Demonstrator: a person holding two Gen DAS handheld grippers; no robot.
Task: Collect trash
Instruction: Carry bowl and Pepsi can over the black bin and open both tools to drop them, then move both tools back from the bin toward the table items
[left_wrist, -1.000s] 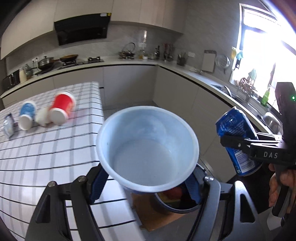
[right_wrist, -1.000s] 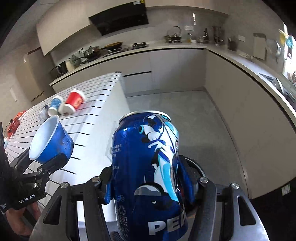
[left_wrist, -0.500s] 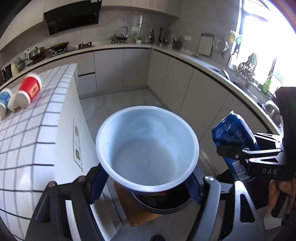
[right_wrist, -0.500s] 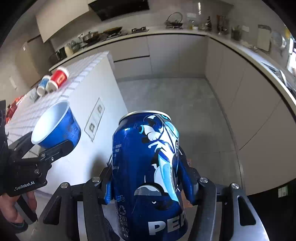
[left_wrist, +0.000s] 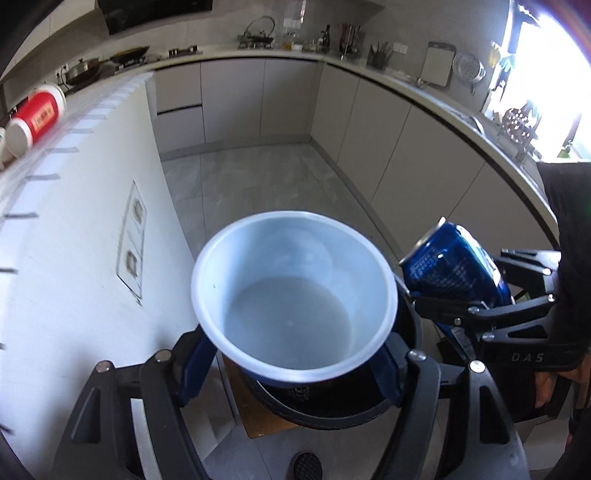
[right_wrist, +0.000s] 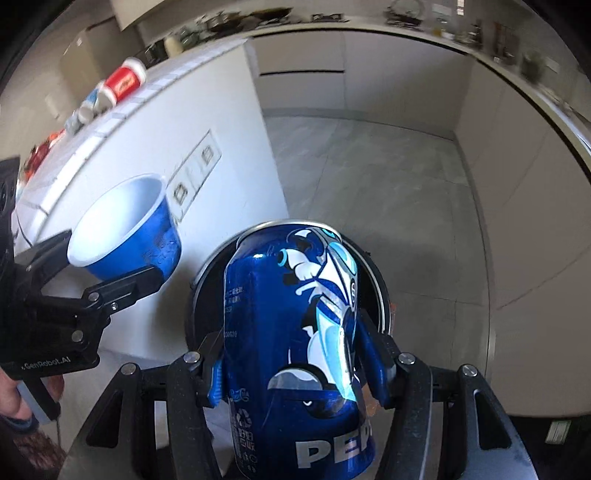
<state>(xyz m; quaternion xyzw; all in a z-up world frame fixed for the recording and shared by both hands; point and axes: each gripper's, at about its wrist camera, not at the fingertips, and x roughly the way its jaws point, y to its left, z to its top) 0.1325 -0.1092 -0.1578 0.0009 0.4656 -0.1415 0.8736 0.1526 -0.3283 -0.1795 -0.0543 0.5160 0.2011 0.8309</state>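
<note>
My left gripper (left_wrist: 291, 363) is shut on a blue paper cup (left_wrist: 293, 295) with a white inside, held mouth-up over a round black trash bin (left_wrist: 332, 410) on the floor. My right gripper (right_wrist: 291, 363) is shut on a blue Pepsi can (right_wrist: 291, 332), held over the same bin (right_wrist: 380, 291). In the left wrist view the can (left_wrist: 454, 264) and right gripper (left_wrist: 476, 295) sit just right of the cup. In the right wrist view the cup (right_wrist: 125, 229) and left gripper (right_wrist: 118, 273) are at the left.
A white tiled island (left_wrist: 48, 206) stands at the left with a red cup (left_wrist: 37, 114) lying on top; more cups (right_wrist: 99, 99) show in the right wrist view. Grey floor (left_wrist: 258, 177) and cabinets (left_wrist: 406, 147) lie beyond. A brown board (left_wrist: 255, 406) lies under the bin.
Both grippers have moved off the island top and down toward the floor, now over the black bin. Cup and can stay gripped; the can is tilted more.
</note>
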